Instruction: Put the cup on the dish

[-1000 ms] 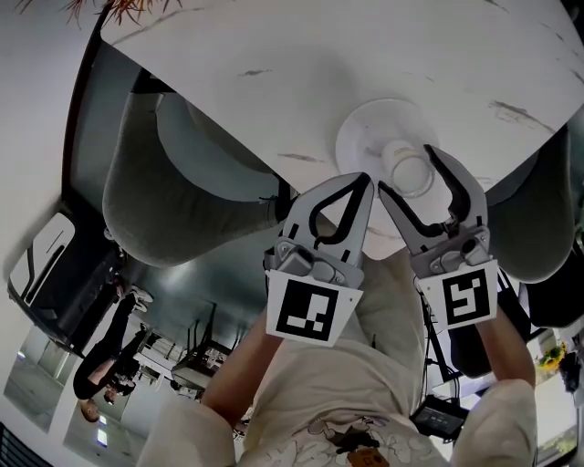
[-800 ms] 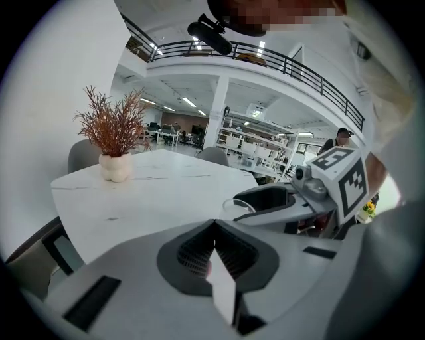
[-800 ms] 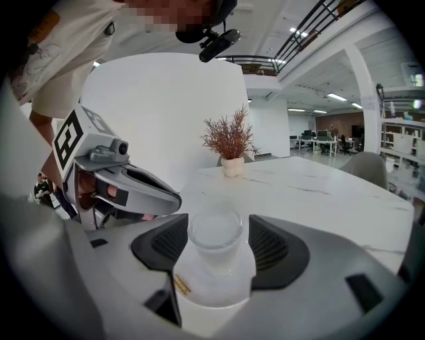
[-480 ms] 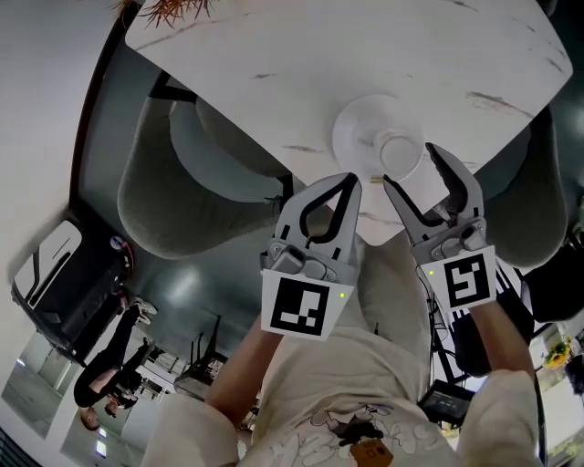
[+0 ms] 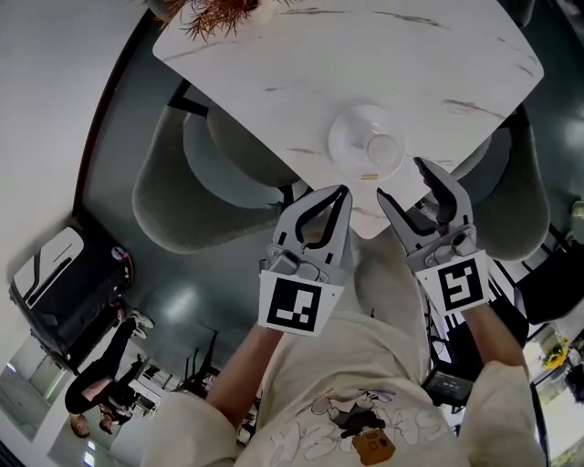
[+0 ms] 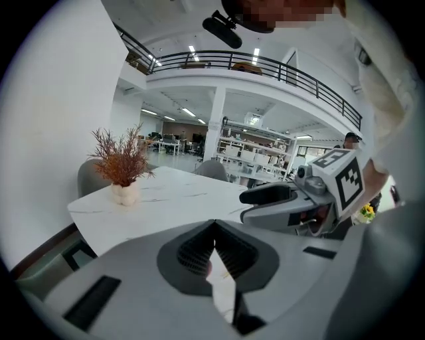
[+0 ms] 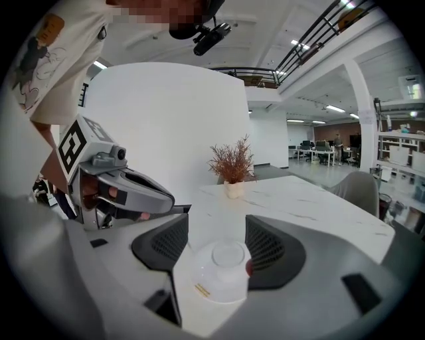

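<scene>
A clear cup (image 5: 382,146) stands on the white dish (image 5: 354,144) near the front edge of the white marble table (image 5: 274,64). Both grippers hang short of the table's edge, over the person's lap, and touch neither. My right gripper (image 5: 401,180) is open with nothing in it; in the right gripper view the cup (image 7: 228,255) and dish (image 7: 204,287) show between its spread jaws (image 7: 218,226), farther off. My left gripper (image 5: 339,191) is shut and empty, its jaws meeting (image 6: 214,227) in the left gripper view.
A potted dry plant (image 5: 224,11) stands at the table's far left corner. Grey chairs (image 5: 178,196) (image 5: 520,205) are tucked in at the left and right of the table's near corner. A small yellowish scrap (image 5: 368,175) lies by the dish.
Both grippers have drawn back from the table toward the person; the right gripper's jaws no longer flank the cup. Cup and dish have stayed put.
</scene>
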`<state>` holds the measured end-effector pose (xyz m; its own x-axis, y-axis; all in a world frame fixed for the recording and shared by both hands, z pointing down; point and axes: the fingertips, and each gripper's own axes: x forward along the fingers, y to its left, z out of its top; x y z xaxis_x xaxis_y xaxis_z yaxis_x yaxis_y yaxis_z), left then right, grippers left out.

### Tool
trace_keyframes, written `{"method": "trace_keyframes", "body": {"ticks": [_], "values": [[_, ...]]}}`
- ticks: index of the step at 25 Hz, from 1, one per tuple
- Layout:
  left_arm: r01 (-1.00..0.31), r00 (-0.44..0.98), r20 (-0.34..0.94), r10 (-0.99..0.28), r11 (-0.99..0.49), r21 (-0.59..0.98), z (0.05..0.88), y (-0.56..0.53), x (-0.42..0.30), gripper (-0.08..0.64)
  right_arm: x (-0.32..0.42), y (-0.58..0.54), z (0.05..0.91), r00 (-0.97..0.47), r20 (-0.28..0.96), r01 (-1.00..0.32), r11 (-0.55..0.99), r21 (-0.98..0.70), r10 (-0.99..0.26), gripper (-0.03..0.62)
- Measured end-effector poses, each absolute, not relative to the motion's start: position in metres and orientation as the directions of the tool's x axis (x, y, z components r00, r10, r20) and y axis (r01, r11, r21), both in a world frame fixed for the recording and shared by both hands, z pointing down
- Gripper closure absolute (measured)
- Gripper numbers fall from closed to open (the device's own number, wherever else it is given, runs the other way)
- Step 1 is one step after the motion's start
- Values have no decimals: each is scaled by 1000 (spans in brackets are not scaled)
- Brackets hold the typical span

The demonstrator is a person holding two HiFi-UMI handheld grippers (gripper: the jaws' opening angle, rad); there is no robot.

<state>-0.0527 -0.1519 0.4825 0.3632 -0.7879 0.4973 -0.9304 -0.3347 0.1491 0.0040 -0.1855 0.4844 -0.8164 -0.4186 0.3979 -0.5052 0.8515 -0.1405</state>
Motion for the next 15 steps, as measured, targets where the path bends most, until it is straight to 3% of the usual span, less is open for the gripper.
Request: {"method": "trace_keyframes", "body": {"ticks": [15], "values": [[-945,327,425,-844,-283,165,407,-145,-48,554,19,-157,421,-850,365,-453,880,-140,-380,322]]}}
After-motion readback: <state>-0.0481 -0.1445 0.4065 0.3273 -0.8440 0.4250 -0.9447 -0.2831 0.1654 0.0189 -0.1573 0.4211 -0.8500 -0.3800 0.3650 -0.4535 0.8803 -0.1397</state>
